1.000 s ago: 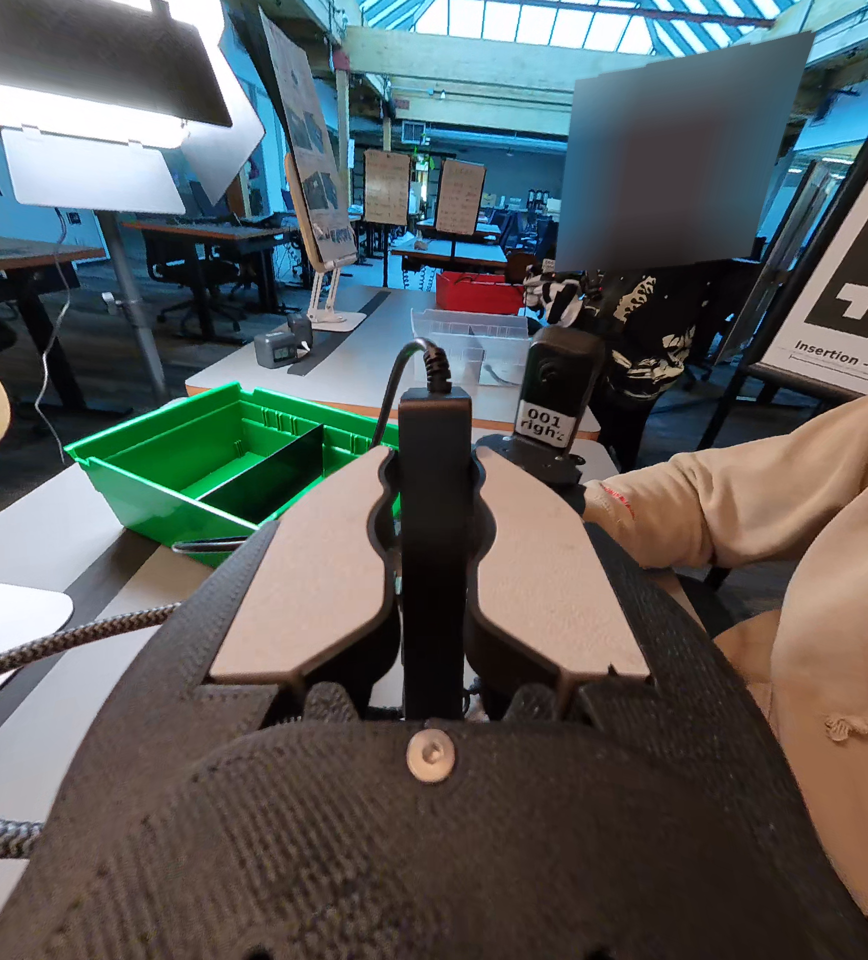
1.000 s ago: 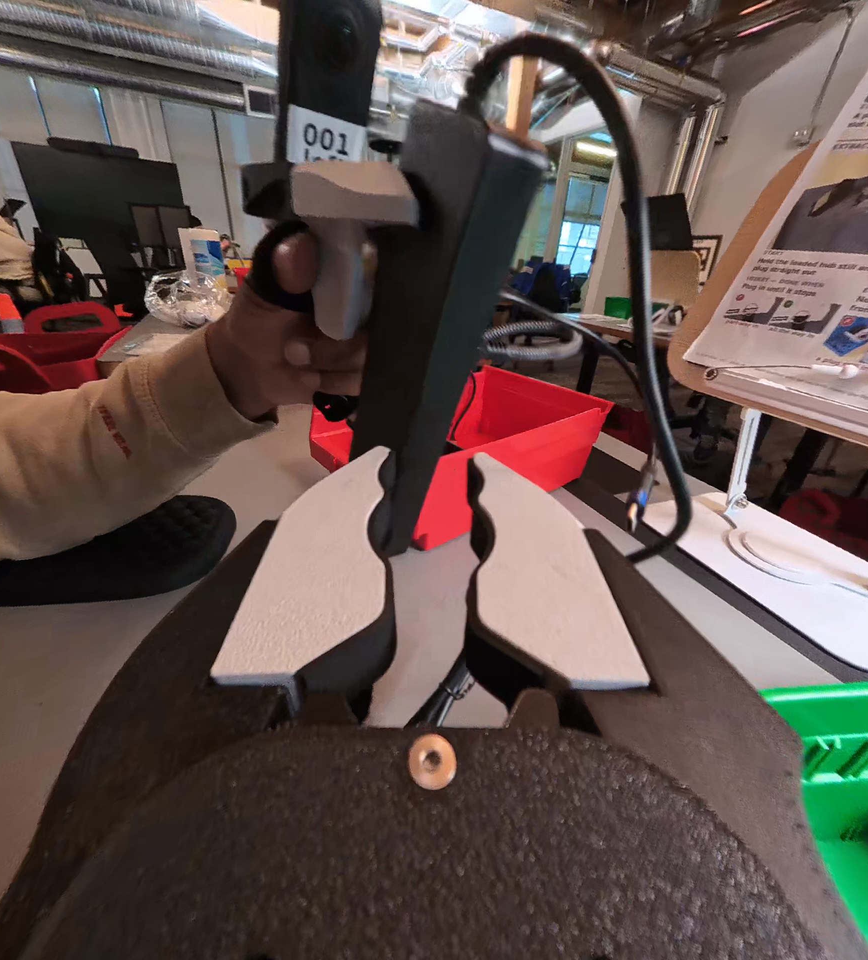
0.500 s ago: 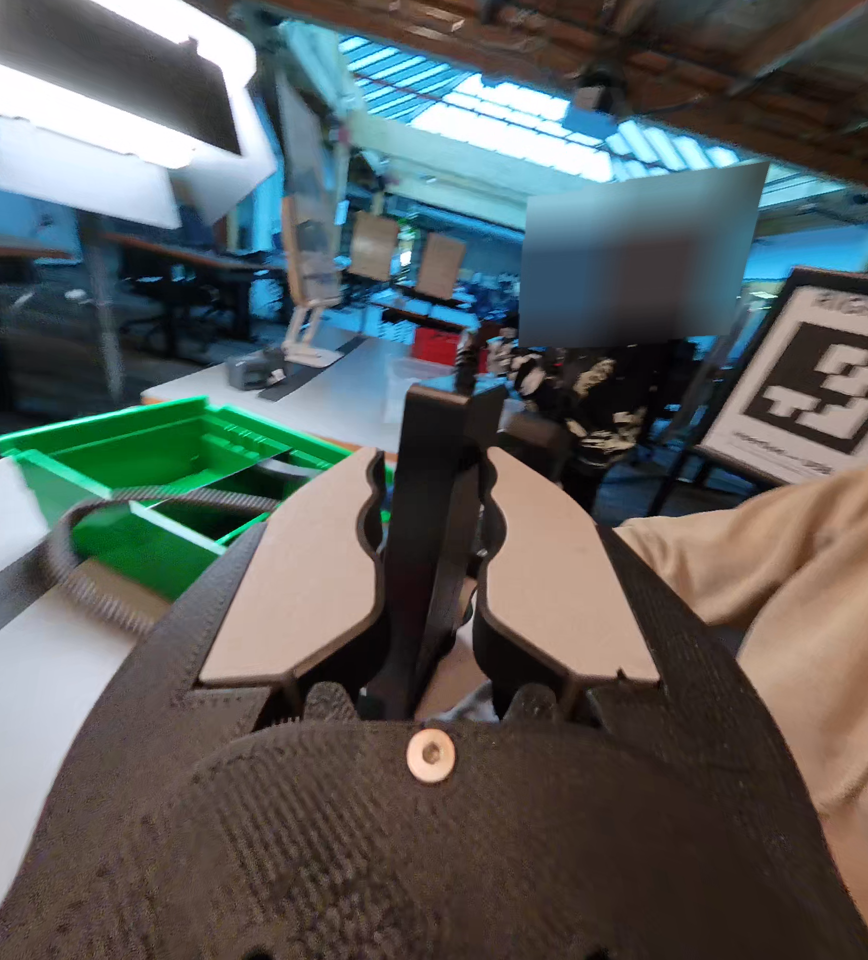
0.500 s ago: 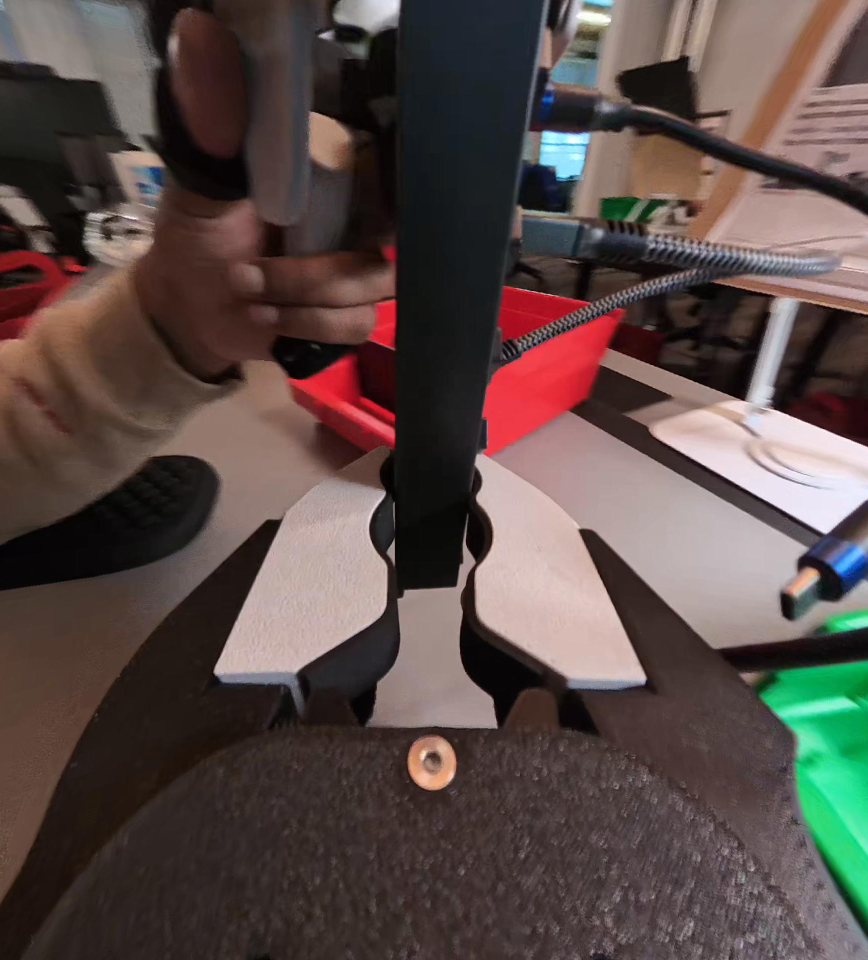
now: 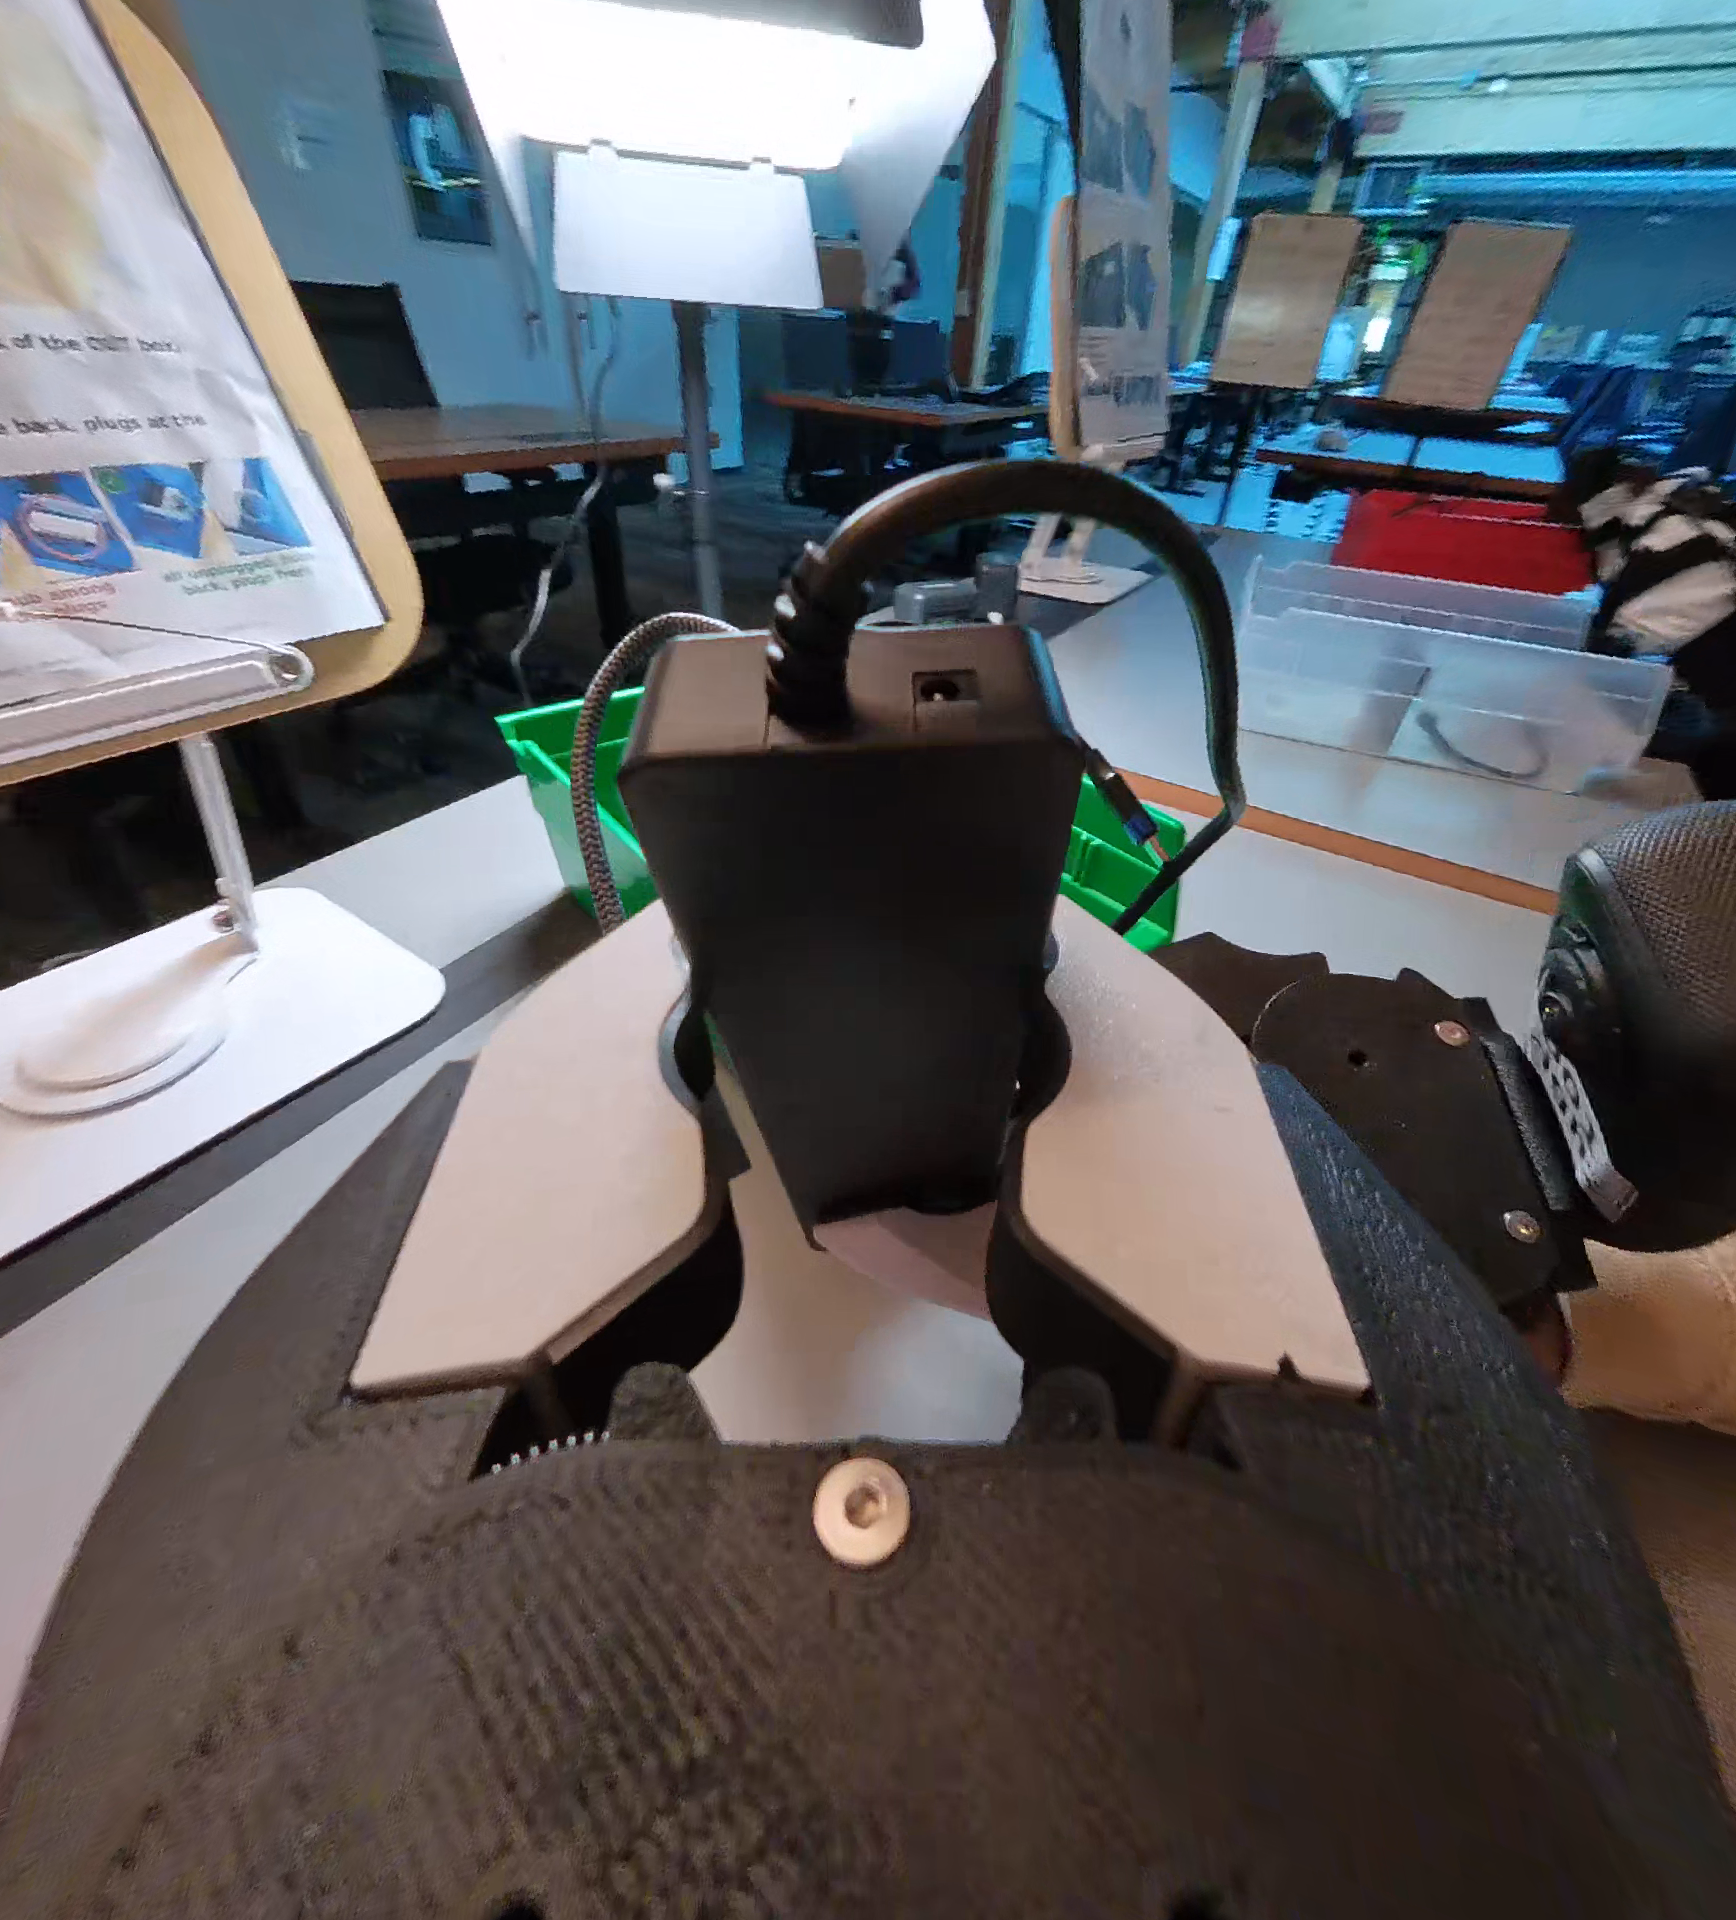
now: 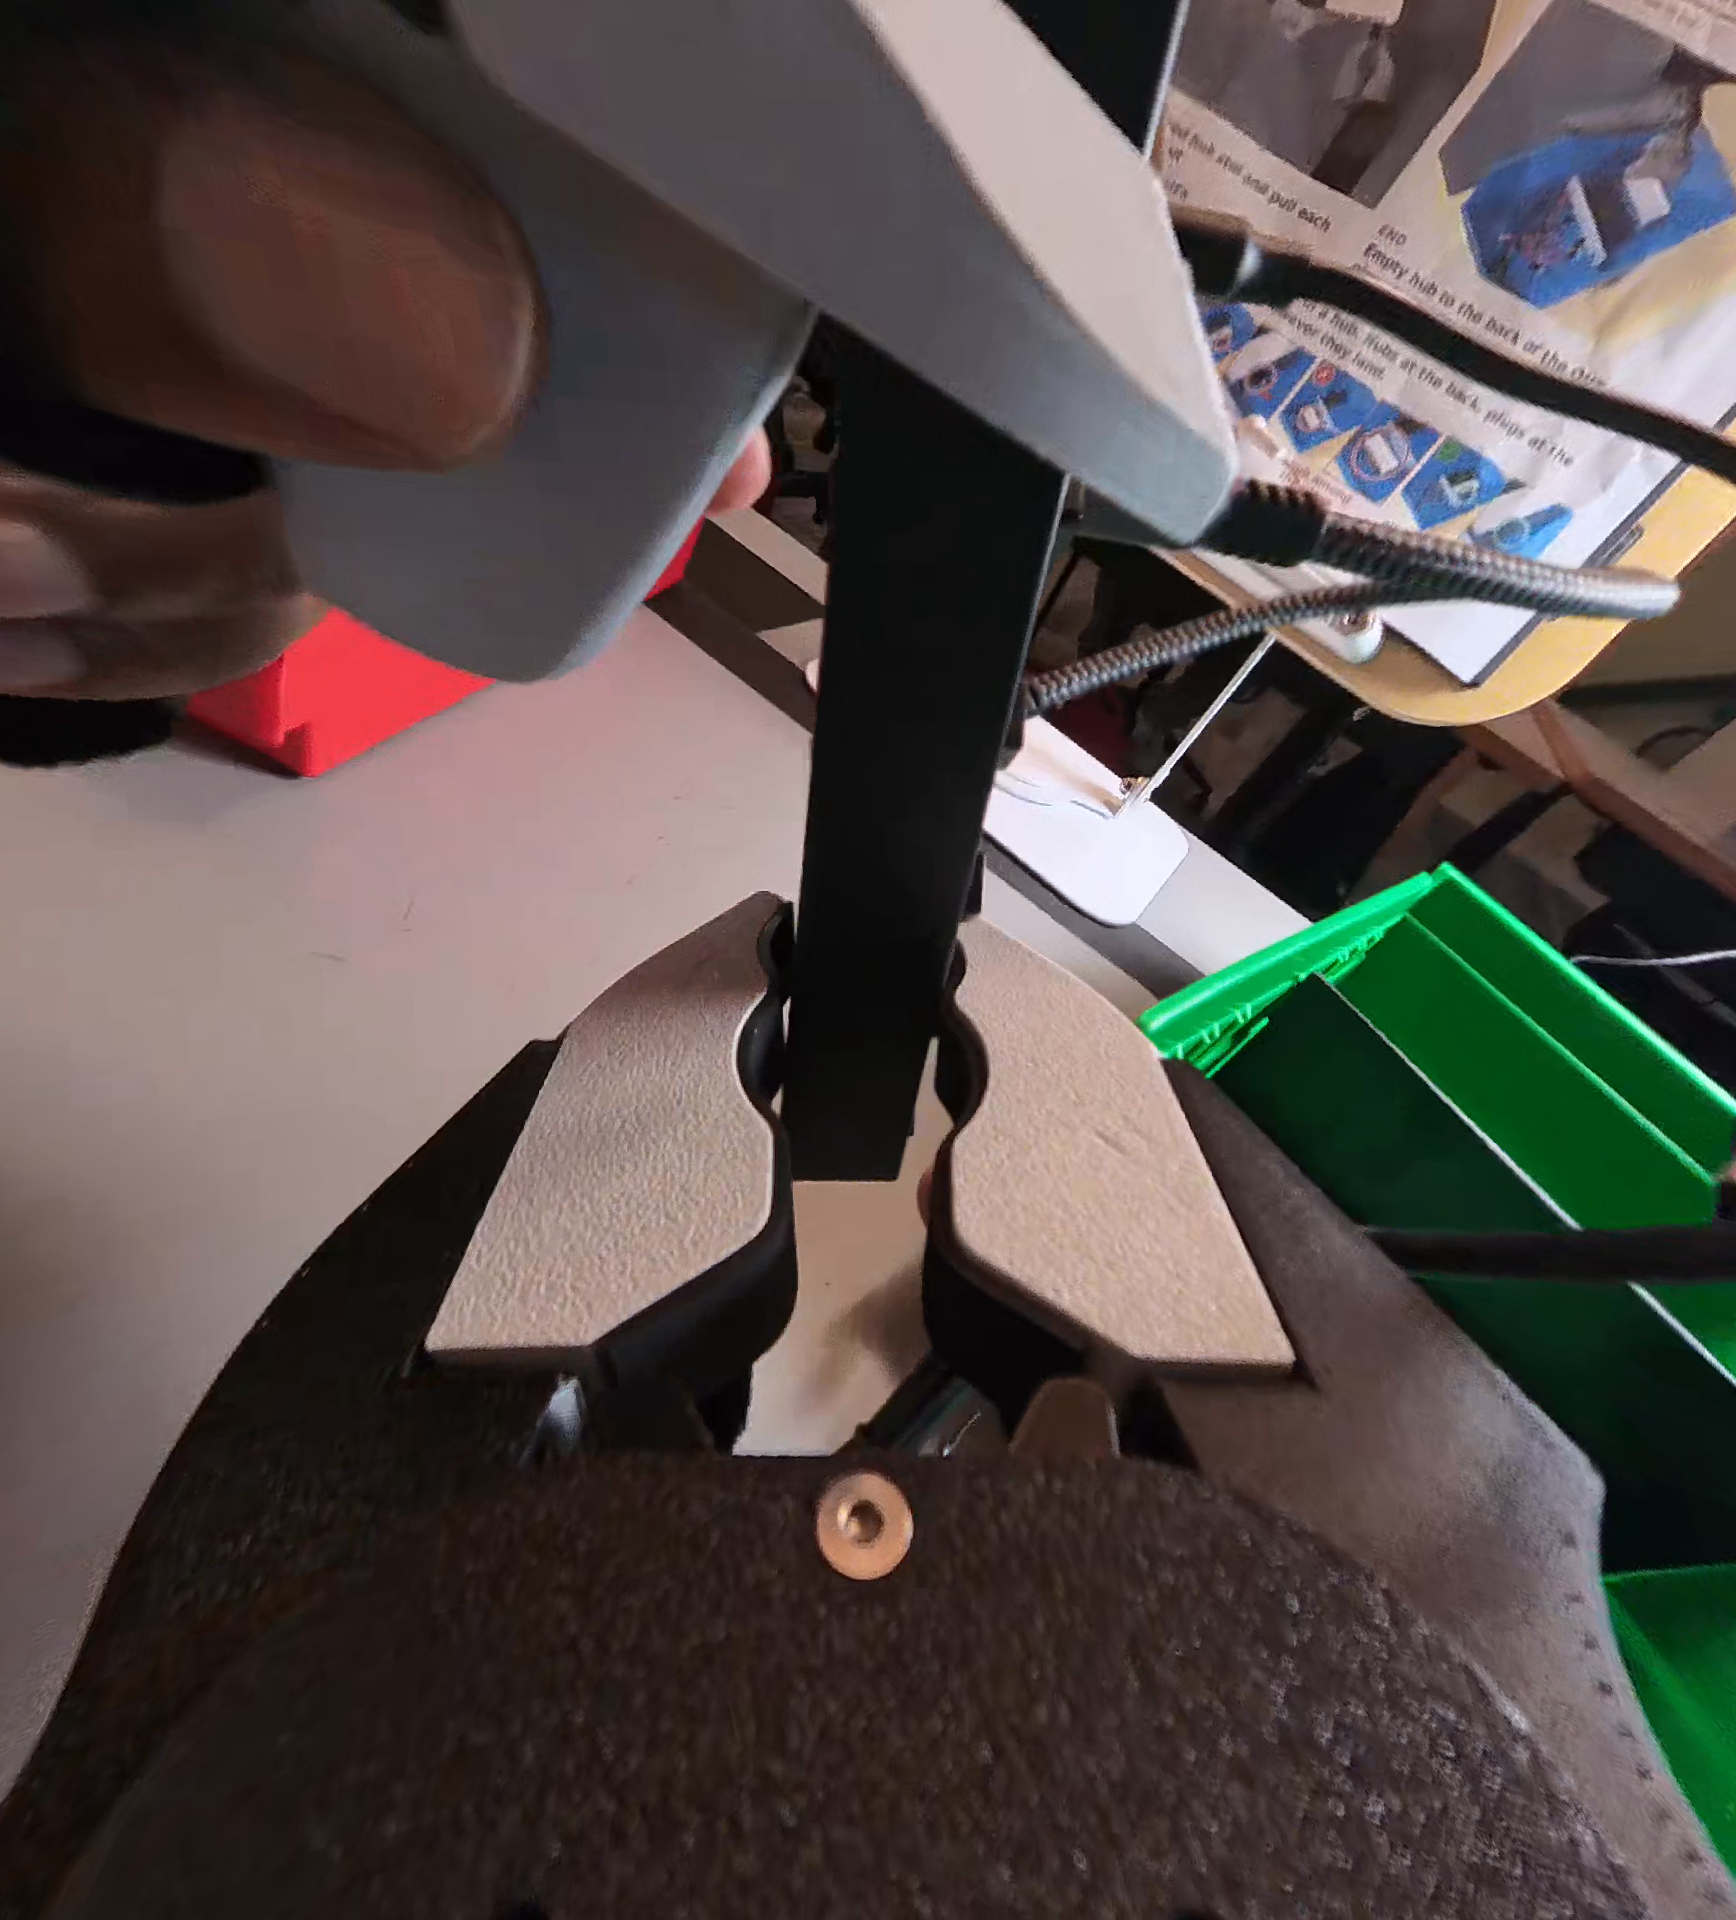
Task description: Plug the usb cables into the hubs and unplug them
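While tilted upward, both tongs [image 5: 859,1049] [image 6: 864,1049] seemingly clamped on one black hub [image 5: 848,935].

Bright light panel [image 5: 698,94], wooden desks [image 5: 511,442]

Pale grey table [image 6: 324,987]; green bin [image 6: 1529,1122], red bin [image 6: 324,696] and white stand base [image 5: 168,1018] rest on it.

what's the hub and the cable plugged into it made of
The hub: looks like matte black moulded plastic, smooth with dull reflections. The braided cable beside it: grey woven sheath, fabric or metal braid, can't tell. The black cable: smooth rubbery jacket with a ribbed collar.
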A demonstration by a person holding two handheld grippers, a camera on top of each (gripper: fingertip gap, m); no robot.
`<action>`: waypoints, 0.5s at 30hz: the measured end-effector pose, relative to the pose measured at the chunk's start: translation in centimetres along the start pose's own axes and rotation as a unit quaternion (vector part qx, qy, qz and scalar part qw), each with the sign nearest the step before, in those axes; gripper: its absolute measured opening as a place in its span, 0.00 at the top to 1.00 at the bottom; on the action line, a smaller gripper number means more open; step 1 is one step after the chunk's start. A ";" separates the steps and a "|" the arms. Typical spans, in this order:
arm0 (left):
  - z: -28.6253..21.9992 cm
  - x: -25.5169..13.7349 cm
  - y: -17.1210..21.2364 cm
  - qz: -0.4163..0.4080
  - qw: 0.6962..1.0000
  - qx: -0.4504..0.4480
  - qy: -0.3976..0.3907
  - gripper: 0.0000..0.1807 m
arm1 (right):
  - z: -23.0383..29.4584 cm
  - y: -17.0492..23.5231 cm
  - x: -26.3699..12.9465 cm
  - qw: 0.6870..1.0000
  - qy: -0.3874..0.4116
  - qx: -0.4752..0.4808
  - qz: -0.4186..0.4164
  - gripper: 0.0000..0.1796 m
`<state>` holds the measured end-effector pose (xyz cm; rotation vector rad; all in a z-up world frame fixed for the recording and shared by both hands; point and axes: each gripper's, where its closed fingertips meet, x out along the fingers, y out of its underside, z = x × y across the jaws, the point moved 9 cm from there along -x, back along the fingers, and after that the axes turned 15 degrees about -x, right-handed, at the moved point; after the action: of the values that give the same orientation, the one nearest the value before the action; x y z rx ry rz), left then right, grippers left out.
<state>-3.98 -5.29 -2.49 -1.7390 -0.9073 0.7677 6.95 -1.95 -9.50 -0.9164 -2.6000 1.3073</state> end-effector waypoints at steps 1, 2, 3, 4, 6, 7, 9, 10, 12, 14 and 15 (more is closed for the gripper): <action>0.4 -0.2 -0.2 0.003 1.000 0.001 0.022 0.68 | 0.1 -0.2 0.0 1.000 -0.001 -0.009 -0.006 0.86; 0.8 -0.5 -0.5 0.004 0.999 -0.003 0.041 0.69 | 0.3 -0.5 -0.1 1.000 -0.012 -0.018 -0.011 0.85; 1.4 -0.9 -0.8 0.005 0.998 -0.015 0.057 0.69 | 0.4 -0.8 -0.3 0.999 -0.026 -0.019 -0.024 0.85; 2.1 -1.4 -1.2 0.002 0.997 -0.023 0.071 0.69 | 0.6 -1.3 -0.6 0.998 -0.045 -0.014 -0.045 0.84; 3.4 -2.7 -2.3 -0.006 0.996 -0.017 0.093 0.69 | 1.1 -2.4 -1.2 0.992 -0.105 0.000 -0.063 0.78; 4.0 -3.5 -2.9 -0.008 0.995 -0.018 0.101 0.69 | 1.4 -3.1 -1.6 0.986 -0.146 0.004 -0.078 0.78; 5.0 -5.3 -4.1 -0.019 0.992 -0.025 0.120 0.69 | 2.1 -4.8 -3.0 0.954 -0.277 -0.009 -0.115 0.80; 5.3 -6.1 -4.6 -0.023 0.991 -0.026 0.130 0.69 | 2.2 -5.9 -4.1 0.927 -0.348 -0.016 -0.141 0.80; 5.6 -7.3 -5.4 -0.024 0.987 -0.022 0.155 0.69 | 0.8 -8.1 -6.4 0.890 -0.401 0.008 -0.216 0.81; 5.4 -8.1 -5.7 -0.022 0.984 -0.020 0.174 0.67 | -2.2 -10.0 -8.1 0.876 -0.395 0.045 -0.272 0.82; 5.1 -8.3 -5.7 -0.018 0.982 -0.017 0.187 0.69 | -3.9 -10.7 -8.6 0.879 -0.378 0.056 -0.286 0.82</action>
<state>-13.77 -8.59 2.05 -1.8120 -0.6950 0.3822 10.26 -8.77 2.59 0.4994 -2.8642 1.8148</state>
